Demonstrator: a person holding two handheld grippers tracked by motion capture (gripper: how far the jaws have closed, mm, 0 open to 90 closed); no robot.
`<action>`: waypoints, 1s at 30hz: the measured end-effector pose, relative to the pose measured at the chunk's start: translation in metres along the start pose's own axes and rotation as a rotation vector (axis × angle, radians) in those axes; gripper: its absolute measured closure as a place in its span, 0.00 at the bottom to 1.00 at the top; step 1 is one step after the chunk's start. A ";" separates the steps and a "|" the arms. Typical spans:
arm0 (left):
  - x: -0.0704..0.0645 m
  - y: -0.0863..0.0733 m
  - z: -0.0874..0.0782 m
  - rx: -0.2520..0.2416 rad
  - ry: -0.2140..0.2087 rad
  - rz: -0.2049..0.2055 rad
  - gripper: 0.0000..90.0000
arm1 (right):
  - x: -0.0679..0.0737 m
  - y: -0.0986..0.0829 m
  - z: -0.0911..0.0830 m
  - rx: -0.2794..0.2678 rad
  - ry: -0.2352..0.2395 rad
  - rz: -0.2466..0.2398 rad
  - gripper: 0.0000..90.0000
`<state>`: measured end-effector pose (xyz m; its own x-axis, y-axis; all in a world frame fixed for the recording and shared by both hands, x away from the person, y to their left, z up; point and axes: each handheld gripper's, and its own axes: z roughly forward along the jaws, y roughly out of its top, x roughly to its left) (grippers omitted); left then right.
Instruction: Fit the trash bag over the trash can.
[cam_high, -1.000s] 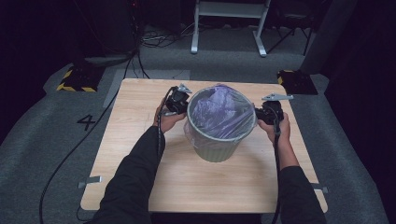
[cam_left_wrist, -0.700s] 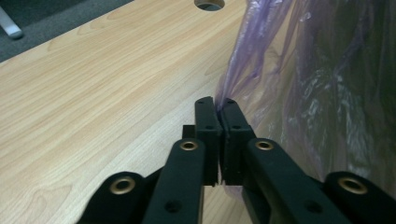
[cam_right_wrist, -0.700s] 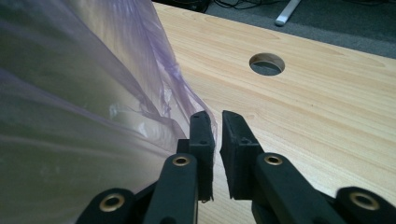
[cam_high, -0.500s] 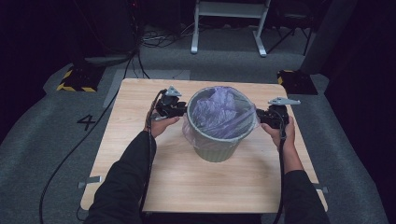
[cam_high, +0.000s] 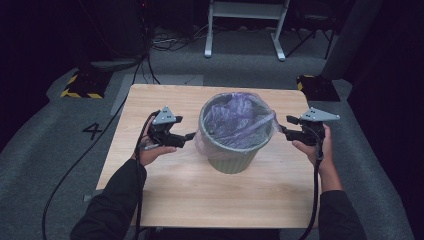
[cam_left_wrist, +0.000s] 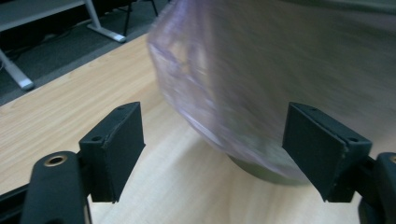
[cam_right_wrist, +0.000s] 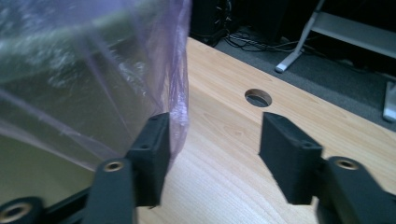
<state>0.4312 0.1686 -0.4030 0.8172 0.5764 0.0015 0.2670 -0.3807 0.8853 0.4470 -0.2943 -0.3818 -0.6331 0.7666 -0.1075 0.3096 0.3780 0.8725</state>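
Bin: a pale green waste bin (cam_high: 233, 155) stands upright near the middle of the wooden table (cam_high: 210, 200), a little toward the far edge.
Liner: a thin purple plastic bag (cam_high: 239, 120) lines the bin, crumpled inside, its edge folded out over the rim and hanging down the outer wall.
Left gripper: the left gripper (cam_high: 189, 136) is held just beside the bin's left wall, pointing at it, above the tabletop; from above I cannot tell whether its tips touch the plastic.
Left jaws: wide apart, nothing between them. In the left gripper view (cam_left_wrist: 212, 154) the bag-covered wall of the bin (cam_left_wrist: 280, 84) fills the space ahead, bulging toward the gap but not inside it; the picture is blurred there.
Right gripper: the right gripper (cam_high: 283, 130) is held at the bin's right side, level with the rim, pointing at it.
Right jaws: open, a moderate gap. In the right gripper view (cam_right_wrist: 212, 154) the hanging edge of the bag (cam_right_wrist: 180, 107) lies against the inner face of the jaw on the left of that view; the other jaw stands clear of it over bare wood.
Hold: neither gripper has closed on the bag or the bin.
Table hole: a round hole (cam_right_wrist: 258, 97) in the tabletop shows beyond the right gripper.
Hands: a hand in a dark sleeve (cam_high: 150, 152) carries the left gripper.
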 end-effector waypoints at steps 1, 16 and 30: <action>-0.005 -0.002 -0.001 -0.006 -0.013 0.004 0.19 | 0.002 0.000 -0.001 0.010 0.011 -0.017 0.43; -0.072 -0.002 0.010 0.011 -0.045 0.169 0.26 | 0.020 0.001 -0.029 0.001 -0.024 -0.148 0.38; -0.064 0.000 0.013 -0.006 -0.073 0.191 0.93 | 0.031 -0.003 -0.068 -0.182 0.067 -0.141 0.31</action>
<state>0.3857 0.1221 -0.4094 0.8877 0.4399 0.1359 0.1008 -0.4736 0.8749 0.3781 -0.3065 -0.3554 -0.7088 0.6740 -0.2079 0.0852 0.3744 0.9234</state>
